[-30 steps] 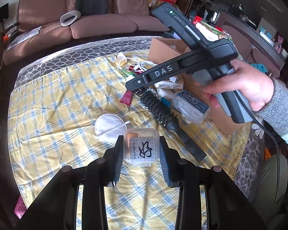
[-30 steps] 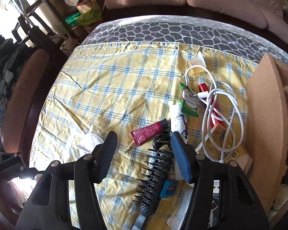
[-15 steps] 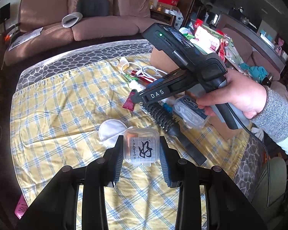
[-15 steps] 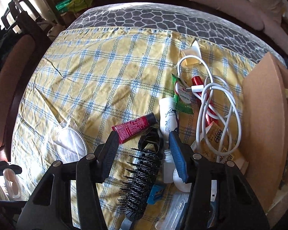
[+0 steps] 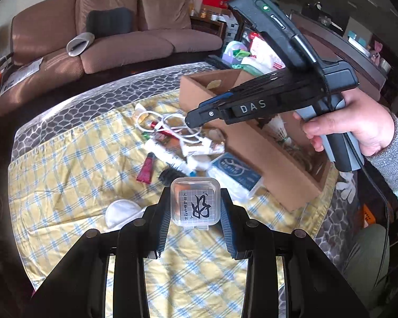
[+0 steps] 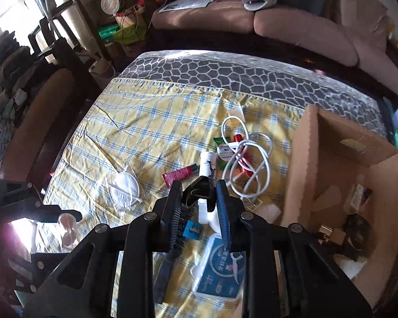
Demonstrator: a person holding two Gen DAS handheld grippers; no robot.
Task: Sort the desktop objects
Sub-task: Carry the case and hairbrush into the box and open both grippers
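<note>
My left gripper (image 5: pixel 195 213) is shut on a small clear plastic box (image 5: pixel 195 203) with black characters on its label, held above the yellow checked cloth (image 5: pixel 66 175). My right gripper (image 6: pixel 199 206) is narrowed around the head of a black hairbrush (image 6: pixel 177 228), which lies on the cloth; in the left wrist view the gripper (image 5: pixel 193 118) hovers over the clutter. A cardboard box (image 6: pixel 345 175) stands at the right with items inside.
On the cloth lie a white cable (image 6: pixel 249 164), a red tube (image 6: pixel 180 173), a white tube (image 6: pixel 208 163), a white face mask (image 6: pixel 124 188), a green packet (image 6: pixel 221 145) and a blue-labelled plastic case (image 6: pixel 220 267). A sofa (image 5: pixel 114 39) is behind the table.
My right gripper has come down over the hairbrush and its jaws have narrowed around the head. My left gripper has swung toward the cardboard box, still holding the clear box.
</note>
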